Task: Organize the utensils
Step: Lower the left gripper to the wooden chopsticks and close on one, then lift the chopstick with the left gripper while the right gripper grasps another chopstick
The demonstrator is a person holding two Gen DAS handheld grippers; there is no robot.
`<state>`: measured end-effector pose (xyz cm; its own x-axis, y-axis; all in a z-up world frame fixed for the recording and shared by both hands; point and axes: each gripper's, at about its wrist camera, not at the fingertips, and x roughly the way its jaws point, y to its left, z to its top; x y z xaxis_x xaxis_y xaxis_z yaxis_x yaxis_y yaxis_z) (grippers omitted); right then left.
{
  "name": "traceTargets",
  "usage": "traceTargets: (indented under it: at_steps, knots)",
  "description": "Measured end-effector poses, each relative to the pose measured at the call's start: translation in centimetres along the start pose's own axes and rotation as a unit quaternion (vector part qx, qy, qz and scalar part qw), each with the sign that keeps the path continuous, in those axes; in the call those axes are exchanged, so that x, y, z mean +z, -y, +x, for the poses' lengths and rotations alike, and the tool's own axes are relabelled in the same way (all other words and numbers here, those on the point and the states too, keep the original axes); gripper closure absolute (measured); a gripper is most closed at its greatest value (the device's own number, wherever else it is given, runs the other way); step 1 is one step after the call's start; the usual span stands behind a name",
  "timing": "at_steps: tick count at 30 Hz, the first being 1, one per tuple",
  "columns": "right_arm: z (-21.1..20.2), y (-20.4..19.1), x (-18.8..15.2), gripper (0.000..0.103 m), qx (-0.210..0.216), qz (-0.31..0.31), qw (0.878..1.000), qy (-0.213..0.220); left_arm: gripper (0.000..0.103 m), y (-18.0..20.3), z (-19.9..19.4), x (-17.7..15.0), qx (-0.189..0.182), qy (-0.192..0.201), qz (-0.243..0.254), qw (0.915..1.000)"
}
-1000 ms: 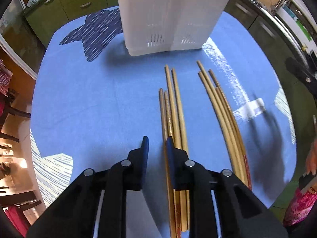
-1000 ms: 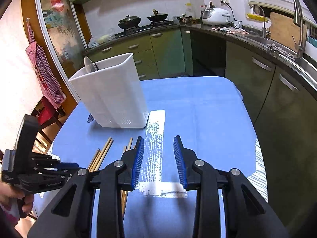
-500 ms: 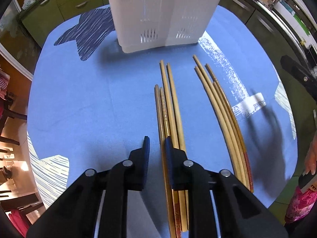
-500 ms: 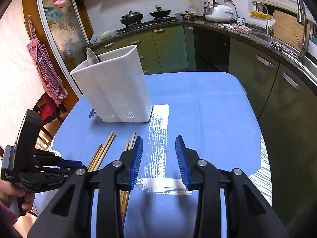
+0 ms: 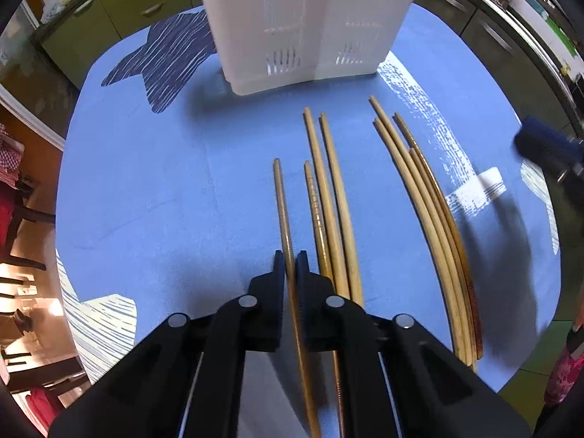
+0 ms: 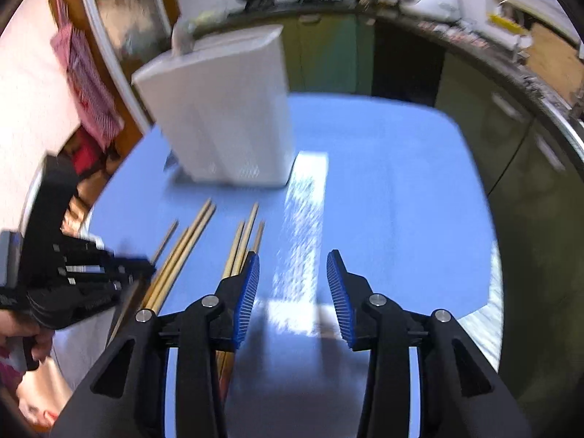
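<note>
Left gripper (image 5: 291, 263): clamped on one chopstick (image 5: 283, 204), just closed.
Loose chopsticks (image 5: 330, 197): on blue tablecloth (image 5: 146, 189), white holder (image 5: 303, 25) beyond.
Right gripper (image 6: 293, 284): jaws apart, widening, empty.
Right view only: kitchen counter (image 6: 474, 47), blurred.

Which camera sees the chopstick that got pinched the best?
The left wrist view: the chopstick is sharp, clamped in the left tool. The right wrist view is blurry, showing only its tip beside that tool.
</note>
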<state>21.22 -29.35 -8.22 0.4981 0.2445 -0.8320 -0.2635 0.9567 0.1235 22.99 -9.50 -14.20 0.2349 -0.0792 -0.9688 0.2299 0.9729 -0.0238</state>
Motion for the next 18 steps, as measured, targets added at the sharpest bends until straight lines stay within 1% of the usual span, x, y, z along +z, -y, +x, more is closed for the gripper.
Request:
traceTargets:
  at_steps: [3, 4, 5, 8, 9, 12, 15, 16, 18]
  knots:
    - [2.3, -0.6, 0.1, 0.065, 0.009, -0.011, 0.999, -0.053, 0.096, -0.9, -0.7, -0.1, 0.002, 0.013, -0.012, 0.9998]
    - [3.2, -0.7, 0.1, 0.072, 0.014, -0.012, 0.997, -0.071, 0.097, -1.1, -0.9, -0.1, 0.002, 0.017, -0.015, 0.9997]
    - [3.9, -0.9, 0.2, 0.075, 0.02, -0.012, 0.996, -0.085, 0.097, -1.4, -1.4, -0.2, 0.003, 0.023, -0.018, 0.9996]
    - [5.5, -1.1, 0.4, 0.08, 0.03, -0.007, 0.993, -0.112, 0.097, -2.1, -2.4, -0.6, 0.003, 0.035, -0.024, 0.9991]
    - [5.9, -1.2, 0.4, 0.083, 0.033, -0.005, 0.993, -0.117, 0.097, -2.4, -2.7, -0.8, 0.003, 0.039, -0.025, 0.9989]
    - [6.9, -1.4, 0.6, 0.083, 0.049, 0.003, 0.99, -0.131, 0.097, -3.0, -3.7, -1.3, 0.003, 0.05, -0.025, 0.9984]
    - [7.4, -1.9, 0.7, 0.083, 0.045, 0.001, 0.99, -0.136, 0.097, -3.6, -4.2, -1.8, -0.001, 0.054, -0.025, 0.9982]
    - [7.6, -2.2, 0.7, 0.085, 0.041, -0.001, 0.99, -0.137, 0.097, -4.1, -4.2, -2.1, -0.003, 0.055, -0.025, 0.9982]
    - [7.5, -2.5, 0.6, 0.086, 0.023, -0.009, 0.99, -0.139, 0.097, -3.8, -4.1, -2.0, -0.005, 0.056, -0.023, 0.9981]
